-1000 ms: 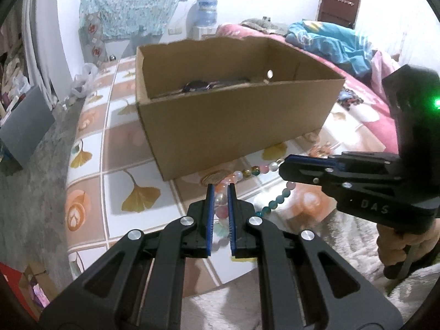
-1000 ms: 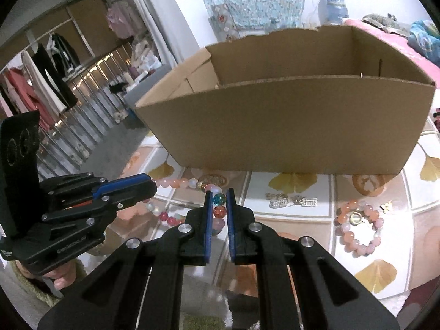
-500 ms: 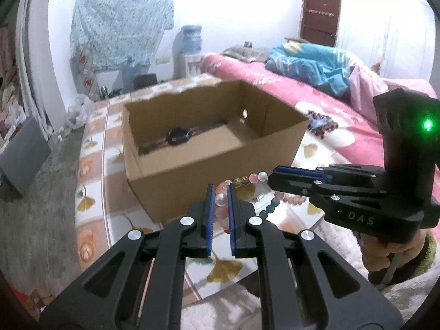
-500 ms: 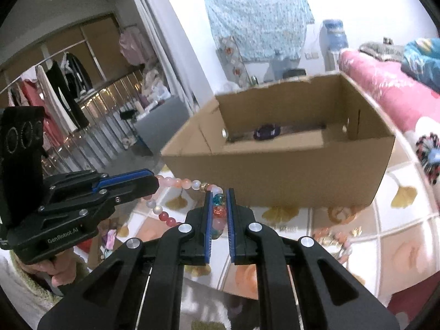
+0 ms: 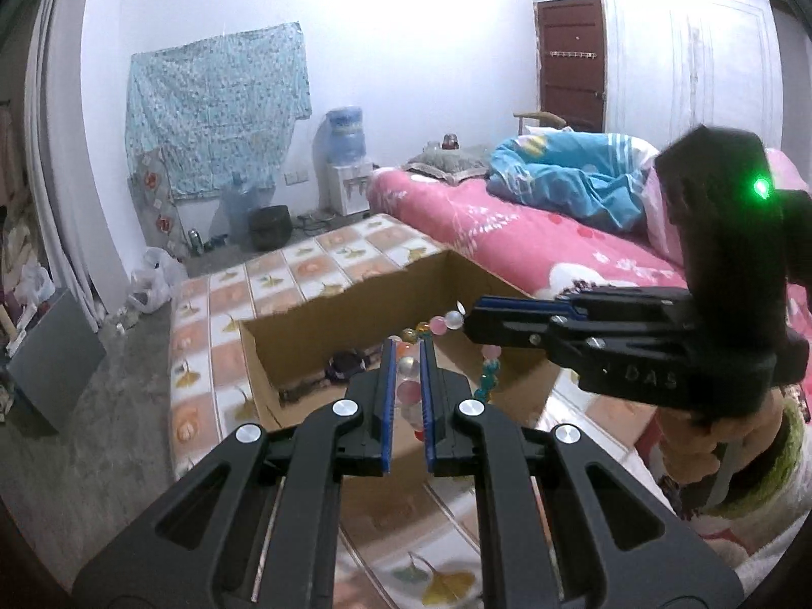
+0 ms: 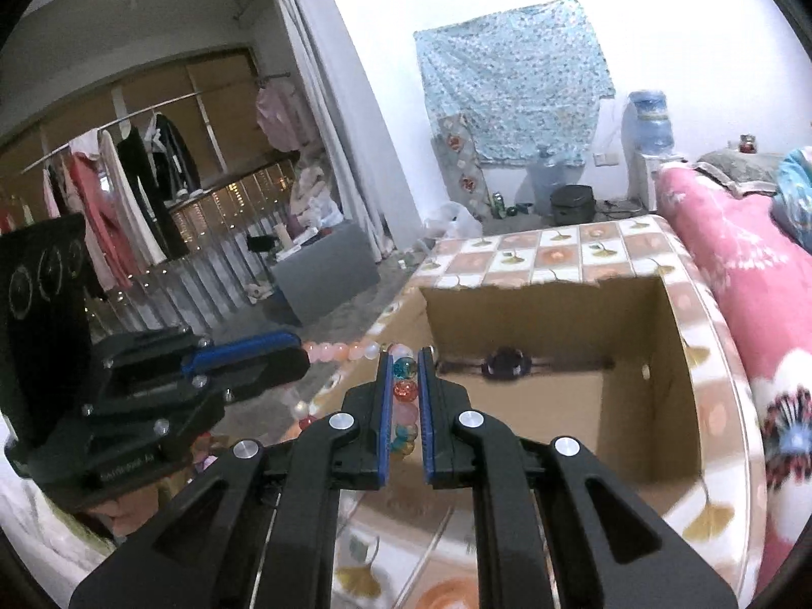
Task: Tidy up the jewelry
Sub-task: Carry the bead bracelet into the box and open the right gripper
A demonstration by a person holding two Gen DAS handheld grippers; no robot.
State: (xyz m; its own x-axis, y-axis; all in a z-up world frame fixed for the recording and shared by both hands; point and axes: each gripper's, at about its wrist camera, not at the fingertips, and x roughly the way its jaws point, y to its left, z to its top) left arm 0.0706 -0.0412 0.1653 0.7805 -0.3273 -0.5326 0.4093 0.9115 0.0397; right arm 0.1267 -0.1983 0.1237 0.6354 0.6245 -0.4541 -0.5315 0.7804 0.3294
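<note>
Both claws, the left claw (image 5: 406, 355) and the right claw (image 6: 404, 358), still grip the bead bracelet (image 6: 404, 390), now lifted above the cardboard box (image 6: 660, 406), at 12 o'clock.

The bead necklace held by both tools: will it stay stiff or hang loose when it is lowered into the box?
Probably loose: the bead necklace sags between the left tool and the right tool. Its round, glossy beads may slip or roll once released. It should pool on the floor of the cardboard box rather than keep its shape.
</note>
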